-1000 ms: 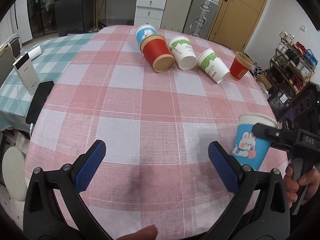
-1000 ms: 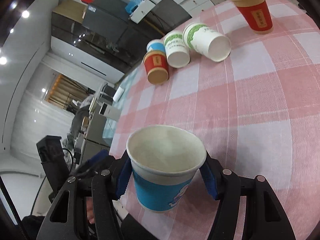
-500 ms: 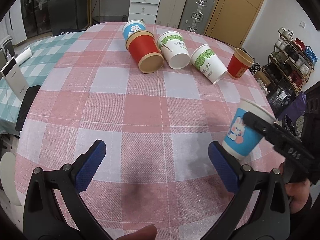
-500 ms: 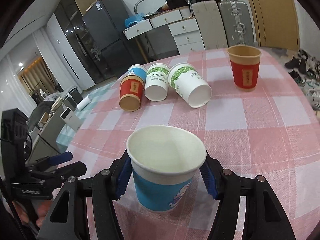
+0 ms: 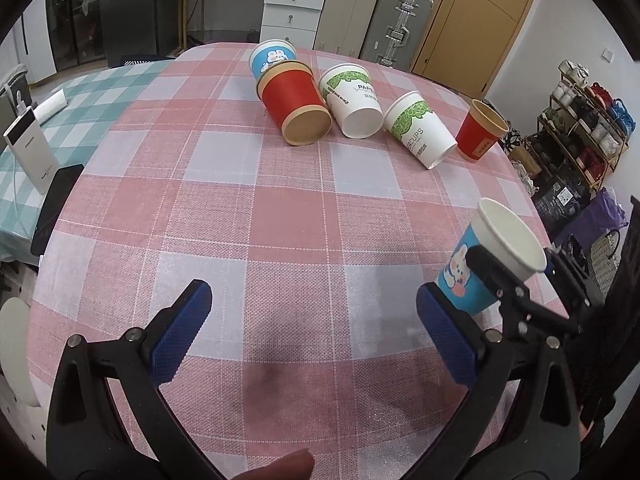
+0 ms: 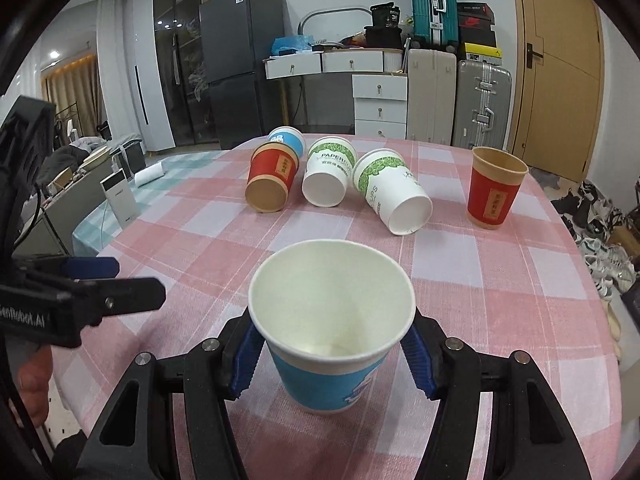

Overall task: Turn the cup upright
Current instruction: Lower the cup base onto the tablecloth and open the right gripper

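The right gripper [image 6: 332, 354] clamps a blue paper cup with a white interior and a cartoon rabbit print [image 6: 330, 332], its blue pads pressed against both sides just under the rim; the cup is mouth-up, near the front right part of the round table covered in pink-and-white checked cloth [image 5: 248, 200] — whether its base touches the cloth I cannot tell; the left gripper [image 5: 312, 332] hovers over the cloth with its fingers spread wide, holding nothing; farther back lie a red paper cup on its side [image 6: 272, 182], two white paper cups with green leaf bands [image 6: 330, 178] and another blue cup [image 6: 286, 140]; a red cup with a tan rim [image 6: 494, 192] stands upright to their right — apart from the row.
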